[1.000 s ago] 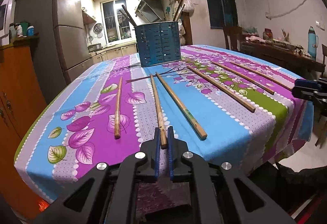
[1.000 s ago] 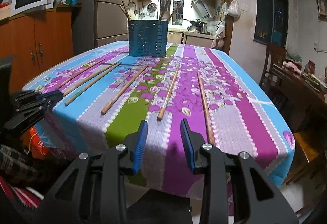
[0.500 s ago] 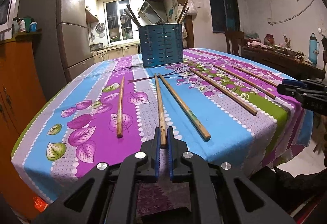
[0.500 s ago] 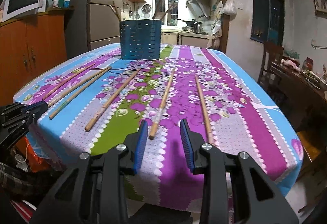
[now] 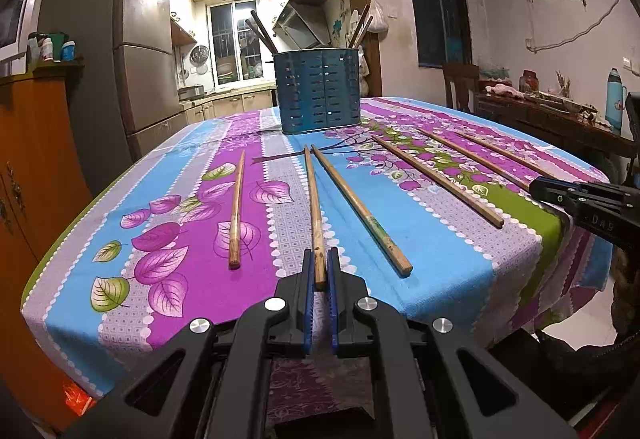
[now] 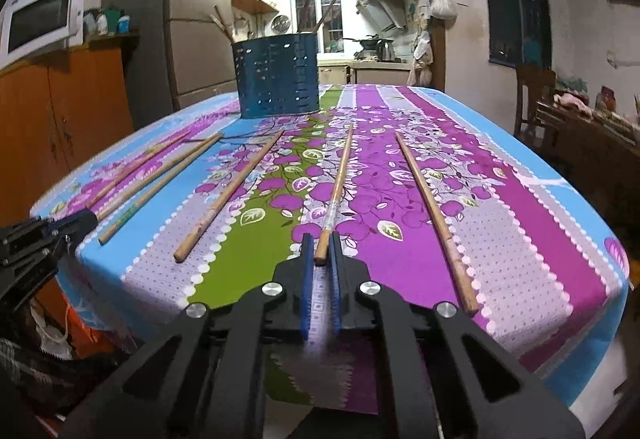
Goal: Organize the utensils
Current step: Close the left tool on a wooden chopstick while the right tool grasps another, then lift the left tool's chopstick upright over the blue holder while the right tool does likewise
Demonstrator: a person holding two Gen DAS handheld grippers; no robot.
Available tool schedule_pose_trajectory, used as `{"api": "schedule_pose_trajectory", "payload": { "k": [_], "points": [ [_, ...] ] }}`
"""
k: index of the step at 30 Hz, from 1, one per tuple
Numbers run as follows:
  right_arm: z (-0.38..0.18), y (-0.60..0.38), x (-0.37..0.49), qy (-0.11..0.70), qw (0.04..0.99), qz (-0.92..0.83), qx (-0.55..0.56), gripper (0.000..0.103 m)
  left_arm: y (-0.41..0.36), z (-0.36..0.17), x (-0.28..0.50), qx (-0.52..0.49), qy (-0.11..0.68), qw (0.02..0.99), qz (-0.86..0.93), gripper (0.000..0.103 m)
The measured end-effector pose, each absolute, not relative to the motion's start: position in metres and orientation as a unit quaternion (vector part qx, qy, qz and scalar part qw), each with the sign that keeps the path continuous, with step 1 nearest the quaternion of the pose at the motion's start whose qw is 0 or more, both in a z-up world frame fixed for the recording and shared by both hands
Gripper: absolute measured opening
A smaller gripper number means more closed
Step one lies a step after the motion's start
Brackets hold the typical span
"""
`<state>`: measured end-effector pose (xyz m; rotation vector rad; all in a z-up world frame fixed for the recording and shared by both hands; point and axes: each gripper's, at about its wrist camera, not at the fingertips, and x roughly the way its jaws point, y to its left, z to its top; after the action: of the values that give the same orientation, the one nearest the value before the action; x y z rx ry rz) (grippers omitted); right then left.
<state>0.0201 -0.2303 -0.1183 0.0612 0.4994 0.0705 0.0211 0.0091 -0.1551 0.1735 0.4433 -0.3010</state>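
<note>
Your left tool (image 5: 319,271) is clamped on a chopstick (image 5: 314,207) end. Your right tool (image 6: 320,251) is nearly closed around a second chopstick (image 6: 338,187) (contact unclear); the blue holder (image 6: 277,75) stands far ahead.

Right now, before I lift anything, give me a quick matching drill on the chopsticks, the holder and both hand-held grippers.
Things:
1. left hand-held gripper
2. right hand-held gripper
3. blue holder
4. leftmost chopstick

States:
A. stands upright at the table's far end
B. lies loose on purple leaf print
C. shut on a chopstick over a grey stripe
D. shut on a chopstick with a clear-looking band

Pairs: 1-C, 2-D, 3-A, 4-B
</note>
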Motion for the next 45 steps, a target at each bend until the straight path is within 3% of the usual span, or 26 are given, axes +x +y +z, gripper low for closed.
{"api": "schedule_pose_trajectory", "payload": {
  "k": [12, 27, 45],
  "points": [
    [-0.089, -0.24, 0.008, 0.2, 0.979, 0.023, 0.041, 0.005, 0.016, -0.134, 0.017, 0.086, 0.189, 0.968, -0.141, 0.007],
    [-0.016, -0.255, 0.008, 0.109, 0.994, 0.026, 0.004, 0.005, 0.025, -0.058, 0.007, 0.059, 0.128, 0.977, -0.157, 0.007],
    [0.031, -0.246, 0.003, 0.059, 0.997, 0.042, -0.03, 0.005, 0.033, 0.007, 0.026, 0.04, 0.126, 0.975, -0.18, 0.007]
  ]
}}
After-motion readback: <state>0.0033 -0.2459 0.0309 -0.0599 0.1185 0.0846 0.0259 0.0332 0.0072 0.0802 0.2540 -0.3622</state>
